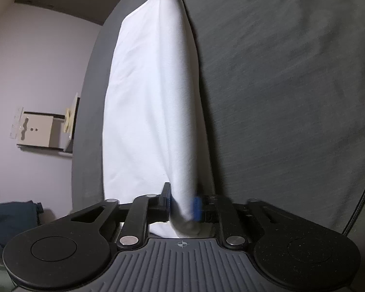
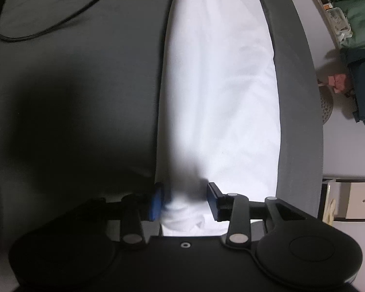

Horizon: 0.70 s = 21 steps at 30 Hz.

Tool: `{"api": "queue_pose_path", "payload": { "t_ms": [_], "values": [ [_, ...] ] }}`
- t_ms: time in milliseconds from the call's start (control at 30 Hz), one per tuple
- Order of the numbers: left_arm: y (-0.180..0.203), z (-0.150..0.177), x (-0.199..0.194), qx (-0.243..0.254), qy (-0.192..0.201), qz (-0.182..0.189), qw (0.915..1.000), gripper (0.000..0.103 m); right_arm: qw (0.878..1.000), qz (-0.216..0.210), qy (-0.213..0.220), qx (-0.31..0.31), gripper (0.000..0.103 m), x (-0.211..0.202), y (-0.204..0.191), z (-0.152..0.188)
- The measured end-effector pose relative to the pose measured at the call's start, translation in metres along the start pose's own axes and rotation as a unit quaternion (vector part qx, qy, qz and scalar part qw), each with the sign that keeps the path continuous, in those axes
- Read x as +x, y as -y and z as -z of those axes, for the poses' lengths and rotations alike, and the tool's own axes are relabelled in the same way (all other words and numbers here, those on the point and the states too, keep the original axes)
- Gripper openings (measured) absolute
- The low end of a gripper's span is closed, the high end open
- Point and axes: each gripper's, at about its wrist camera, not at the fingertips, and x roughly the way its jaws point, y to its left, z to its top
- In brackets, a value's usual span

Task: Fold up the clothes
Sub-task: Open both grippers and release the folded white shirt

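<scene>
As its long edge hangs raised over the dark grey bed (image 1: 279,85), a white cotton garment (image 1: 143,102) is stretched between the left gripper (image 1: 183,204) and right gripper (image 2: 183,200), jaws clamped on opposite ends, apparently to turn a fold.

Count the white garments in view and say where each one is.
1. The white garment lies stretched along the grey bed, its ends pinched by the left tool and right tool. Others may be hidden.

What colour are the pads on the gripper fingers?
Blue. The pads show best in the right wrist view, pressed against the white cloth.
</scene>
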Motion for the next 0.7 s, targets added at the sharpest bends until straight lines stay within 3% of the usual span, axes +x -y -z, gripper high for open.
{"api": "queue_pose_path", "payload": {
  "t_ms": [33, 100, 167, 233, 267, 300, 333, 433, 467, 500, 567, 633, 700],
  "values": [
    [-0.008, 0.002, -0.005, -0.032, 0.005, 0.001, 0.9995, 0.043, 1.000, -0.013, 0.004, 0.019, 0.039, -0.004, 0.006, 0.004],
    [-0.025, 0.006, -0.016, -0.104, 0.019, 0.003, 0.9944, 0.085, 0.995, -0.040, 0.022, 0.088, 0.040, -0.017, 0.023, 0.013],
    [-0.041, 0.010, -0.028, -0.175, 0.032, 0.005, 0.9841, 0.097, 0.977, -0.076, 0.063, 0.187, 0.043, -0.033, 0.045, 0.021],
    [-0.058, 0.013, -0.039, -0.245, 0.045, 0.006, 0.9685, 0.097, 0.944, -0.101, 0.111, 0.293, 0.056, -0.046, 0.066, 0.027],
    [-0.067, 0.015, -0.045, -0.279, 0.052, 0.007, 0.9588, 0.097, 0.920, -0.103, 0.132, 0.354, 0.076, -0.047, 0.076, 0.028],
    [-0.075, 0.017, -0.050, -0.313, 0.058, 0.008, 0.9478, 0.097, 0.891, -0.100, 0.147, 0.417, 0.086, -0.045, 0.086, 0.025],
    [-0.083, 0.019, -0.056, -0.347, 0.065, 0.009, 0.9356, 0.097, 0.858, -0.101, 0.160, 0.477, 0.086, -0.041, 0.095, 0.023],
    [-0.111, 0.005, -0.040, -0.471, 0.104, 0.021, 0.8758, 0.097, 0.750, -0.112, 0.187, 0.625, 0.085, -0.013, 0.112, 0.012],
    [-0.115, 0.000, -0.031, -0.499, 0.111, 0.022, 0.8592, 0.097, 0.717, -0.102, 0.193, 0.662, 0.085, -0.004, 0.114, 0.008],
    [-0.118, -0.005, -0.021, -0.525, 0.118, 0.023, 0.8425, 0.097, 0.694, -0.085, 0.196, 0.688, 0.085, 0.005, 0.115, 0.004],
    [-0.119, -0.014, 0.006, -0.566, 0.125, 0.021, 0.8146, 0.097, 0.642, -0.053, 0.212, 0.735, 0.085, 0.024, 0.116, 0.003],
    [-0.112, -0.014, 0.032, -0.593, 0.105, 0.027, 0.7981, 0.097, 0.584, -0.059, 0.217, 0.780, 0.085, 0.046, 0.117, 0.011],
    [-0.101, -0.009, 0.047, -0.619, 0.088, 0.029, 0.7797, 0.097, 0.541, -0.075, 0.230, 0.805, 0.084, 0.067, 0.113, 0.023]
  ]
}}
